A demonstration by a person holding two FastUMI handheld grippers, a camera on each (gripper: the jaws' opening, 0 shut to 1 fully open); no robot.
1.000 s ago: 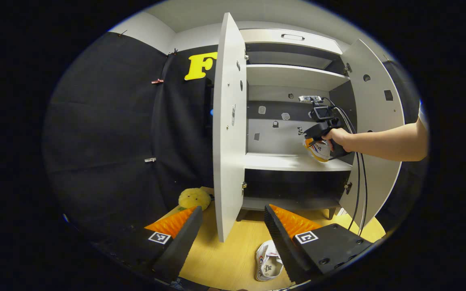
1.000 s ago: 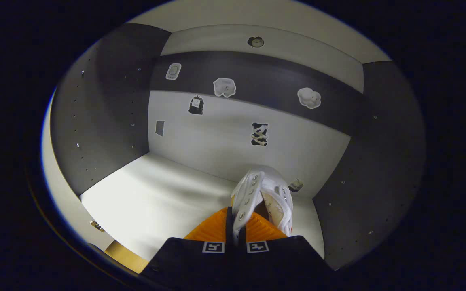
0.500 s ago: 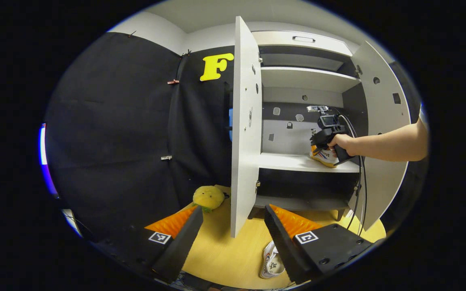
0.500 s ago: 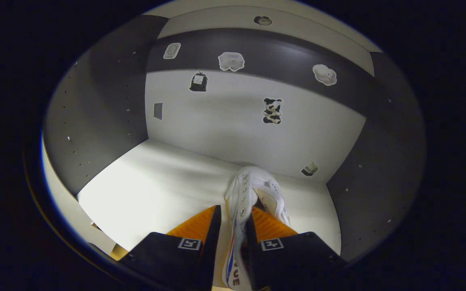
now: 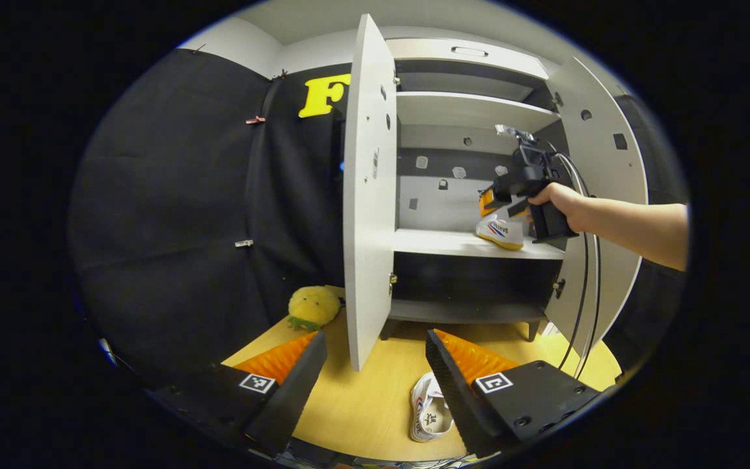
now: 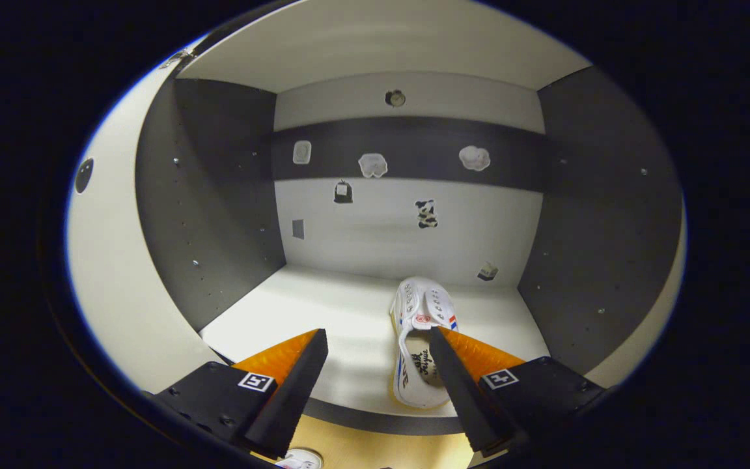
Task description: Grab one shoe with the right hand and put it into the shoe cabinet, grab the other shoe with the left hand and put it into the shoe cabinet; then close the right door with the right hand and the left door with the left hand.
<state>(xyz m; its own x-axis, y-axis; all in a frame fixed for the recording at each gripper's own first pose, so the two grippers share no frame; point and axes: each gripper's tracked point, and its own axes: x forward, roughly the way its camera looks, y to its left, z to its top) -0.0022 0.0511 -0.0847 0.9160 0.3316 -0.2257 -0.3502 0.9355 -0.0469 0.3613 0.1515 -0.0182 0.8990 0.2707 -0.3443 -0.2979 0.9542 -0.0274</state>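
Right gripper view: right hand-held gripper (image 6: 375, 365) spread wide, nothing between its fingers, hovering just outside the front edge of the middle shelf (image 6: 323, 319). White shoe (image 6: 422, 339) flat on that shelf, toe toward the back wall, heel close to the front edge, lying toward the shelf's right half beside the dark side panel (image 6: 596, 215). Plenty of bare shelf to the shoe's left.

Left gripper view: left hand-held gripper (image 5: 375, 365) likewise spread apart and empty, low over the wooden floor (image 5: 375, 397). Second white shoe (image 5: 428, 417) on that floor, partly hidden behind the right-hand finger. Shoe cabinet (image 5: 472, 195) ahead with both doors swung out: left door (image 5: 368, 195) seen edge-on, right door (image 5: 603, 195) angled away. Open floor between the doors. Yellow plush toy (image 5: 313, 307) on the floor left of the left door, against the black cloth. A person's hand (image 5: 560, 198) gripping the other hand-held gripper at the shelf opening, above the stowed shoe.
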